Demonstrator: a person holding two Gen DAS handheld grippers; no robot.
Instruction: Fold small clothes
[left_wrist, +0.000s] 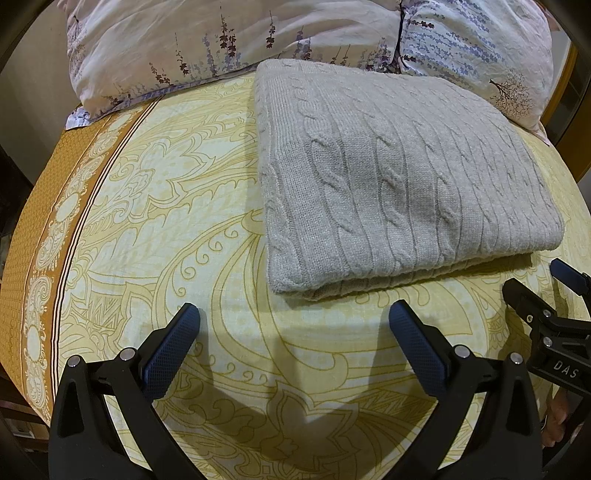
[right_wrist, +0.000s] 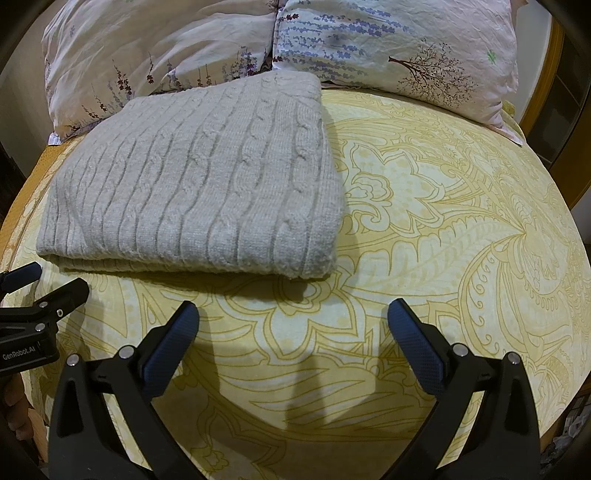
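Grey knit sweater (left_wrist: 399, 184) lies folded toward the bed's (left_wrist: 147, 206) pillow end. Left gripper (left_wrist: 294, 325) and right gripper (right_wrist: 293, 325) both spread, empty. Risk: a one-layer pinch (thick knit) would unfold it.

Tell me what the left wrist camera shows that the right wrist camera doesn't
Only the left wrist view shows the sheet's orange patterned border along the bed's left side, and the right gripper coming in from the right edge. Only the right wrist view shows the wide bare stretch of yellow sheet to the right of the sweater, and the left gripper at the left edge. Both show the folded grey cable-knit sweater on the sheet, the floral pillows behind it, and open jaws holding nothing.
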